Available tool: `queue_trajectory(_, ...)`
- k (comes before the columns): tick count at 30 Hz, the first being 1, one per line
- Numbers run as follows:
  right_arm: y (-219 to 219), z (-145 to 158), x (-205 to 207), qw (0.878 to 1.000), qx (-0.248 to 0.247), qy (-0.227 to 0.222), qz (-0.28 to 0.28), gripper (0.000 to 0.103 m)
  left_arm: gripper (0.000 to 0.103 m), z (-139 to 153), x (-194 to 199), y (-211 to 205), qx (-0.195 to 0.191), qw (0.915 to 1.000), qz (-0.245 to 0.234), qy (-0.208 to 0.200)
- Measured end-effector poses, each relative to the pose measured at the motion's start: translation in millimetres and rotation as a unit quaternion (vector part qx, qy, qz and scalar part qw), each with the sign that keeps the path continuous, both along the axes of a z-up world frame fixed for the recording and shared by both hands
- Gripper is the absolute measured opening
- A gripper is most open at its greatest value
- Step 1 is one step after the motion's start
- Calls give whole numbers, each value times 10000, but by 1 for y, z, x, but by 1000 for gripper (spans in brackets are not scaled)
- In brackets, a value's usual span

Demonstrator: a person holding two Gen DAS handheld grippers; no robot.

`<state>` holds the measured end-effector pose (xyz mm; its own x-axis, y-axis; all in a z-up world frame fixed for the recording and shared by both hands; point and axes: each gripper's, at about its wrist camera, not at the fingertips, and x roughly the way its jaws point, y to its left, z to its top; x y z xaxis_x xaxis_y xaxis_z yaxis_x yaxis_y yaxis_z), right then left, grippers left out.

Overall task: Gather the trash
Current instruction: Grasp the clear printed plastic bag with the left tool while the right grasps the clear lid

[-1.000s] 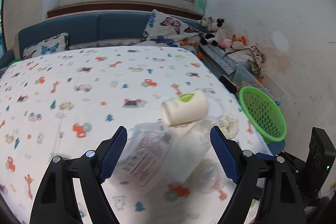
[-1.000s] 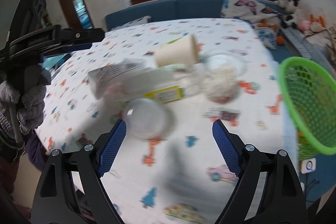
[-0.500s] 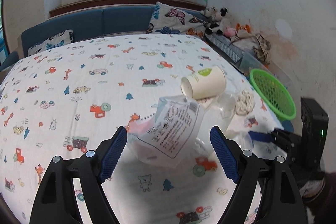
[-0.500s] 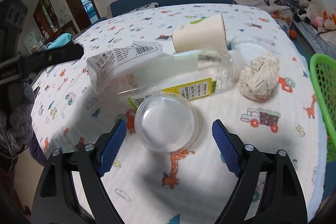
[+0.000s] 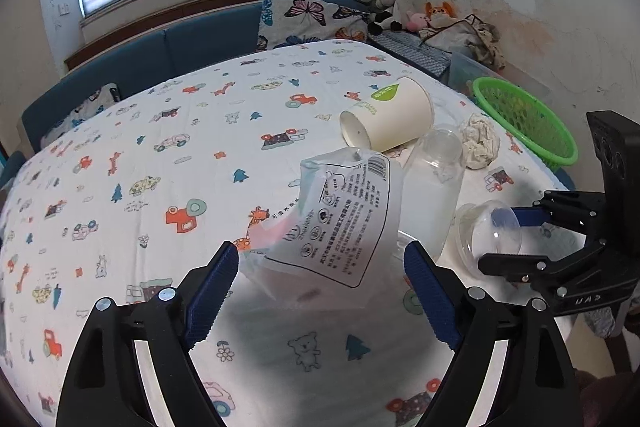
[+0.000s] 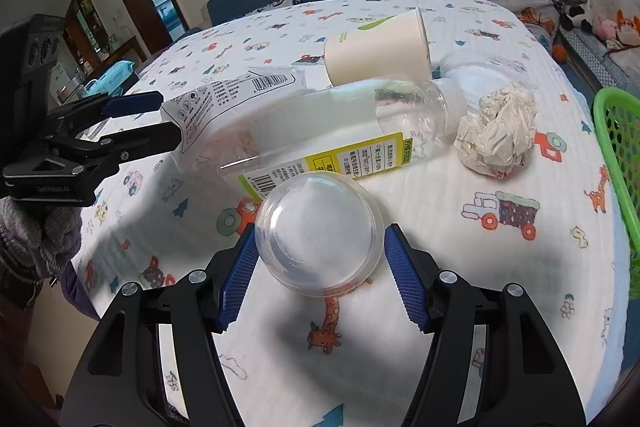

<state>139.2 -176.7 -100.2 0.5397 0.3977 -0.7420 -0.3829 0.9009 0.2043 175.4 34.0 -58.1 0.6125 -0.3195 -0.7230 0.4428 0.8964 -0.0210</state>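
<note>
A clear plastic dome lid lies on the patterned tablecloth between the pads of my right gripper. Its jaws are closing, with the pads just at the lid's sides. My left gripper stands open and is opening further, its tips at the near end of a printed plastic bag. Behind lie a clear bottle on its side, a tipped paper cup and a crumpled paper ball. In the left wrist view the right gripper shows around the lid.
A green mesh basket sits at the table's right edge. A second clear plastic piece lies behind the bottle's neck. Blue sofa, butterfly pillow and soft toys stand beyond the table. A gloved hand holds the left gripper.
The right gripper has come forward around the dome lid and its pads have drawn in. The left gripper sank and rolled, so the bag's end now lies between its tips.
</note>
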Motion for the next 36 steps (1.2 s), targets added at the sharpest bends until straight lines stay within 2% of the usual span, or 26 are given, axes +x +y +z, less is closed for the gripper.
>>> queue_trajectory(5,1,4,-1,10000,-23,-34,-5,64,77,-8,4,7,-35,9998,-151,77)
queue_trajectory(14,6,5,0,9999,-90,-15,-43,64,59,-17,17,18,-236,9991,-279,232)
queue_trajectory(24,7,5,1,9998,-142,2,-109,64,60,-29,32,34,-717,9957,-224,535)
queue_trajectory(27,8,5,0,9998,-146,-2,-107,64,51,-32,31,33,-792,9946,-316,584)
queue_trajectory(32,6,7,0,9999,-101,-23,-134,64,29,-28,24,32,-882,9939,-369,547)
queue_trajectory(36,3,10,-3,9998,-74,-68,-152,64,23,-26,16,33,-842,9951,-245,462)
